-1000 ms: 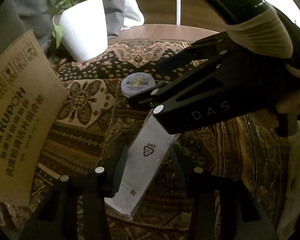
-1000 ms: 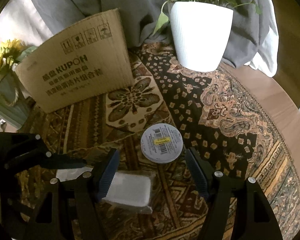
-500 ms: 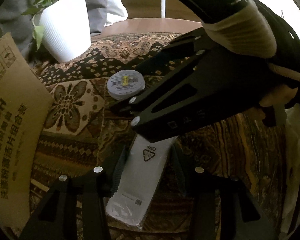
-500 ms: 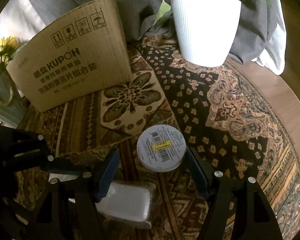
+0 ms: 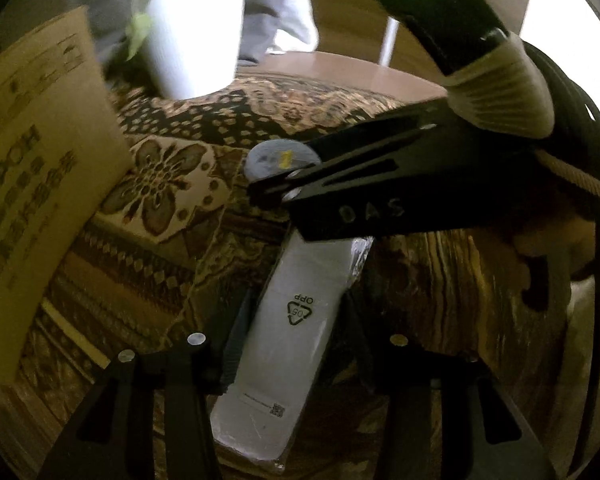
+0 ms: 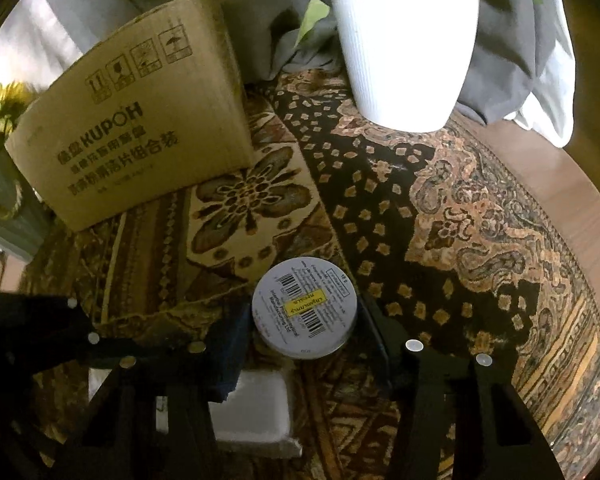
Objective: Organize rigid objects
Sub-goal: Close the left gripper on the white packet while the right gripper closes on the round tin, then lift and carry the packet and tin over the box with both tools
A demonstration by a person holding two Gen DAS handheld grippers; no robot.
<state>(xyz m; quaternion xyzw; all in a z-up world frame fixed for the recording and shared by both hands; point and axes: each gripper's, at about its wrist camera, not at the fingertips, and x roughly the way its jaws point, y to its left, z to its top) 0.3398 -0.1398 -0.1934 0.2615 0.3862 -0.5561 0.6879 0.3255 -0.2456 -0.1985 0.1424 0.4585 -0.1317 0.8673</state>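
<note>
A flat white packet (image 5: 296, 320) in clear wrap lies lengthwise between the fingers of my left gripper (image 5: 296, 300), which is shut on its long sides just above the patterned cloth. Its near end (image 6: 252, 412) shows low in the right wrist view. A round grey tin (image 6: 304, 312) with a barcode label sits between the fingers of my right gripper (image 6: 304, 320). The jaws are closing, and both pads look to be touching the tin's rim. From the left wrist view the right gripper (image 5: 288, 176) crosses above the packet's far end and half covers the tin (image 5: 280, 156).
A brown cardboard box (image 6: 132, 128) stands at the back left, a white plant pot (image 6: 404, 48) at the back. Grey cloth (image 6: 260, 20) hangs behind them. Yellow flowers (image 6: 0, 112) are at the far left. The patterned tablecloth (image 6: 460, 220) ends at the table's wooden edge (image 6: 588, 184) on the right.
The right gripper's fingers came forward around the tin and narrowed onto it. The left gripper rolled slightly and still holds the packet.
</note>
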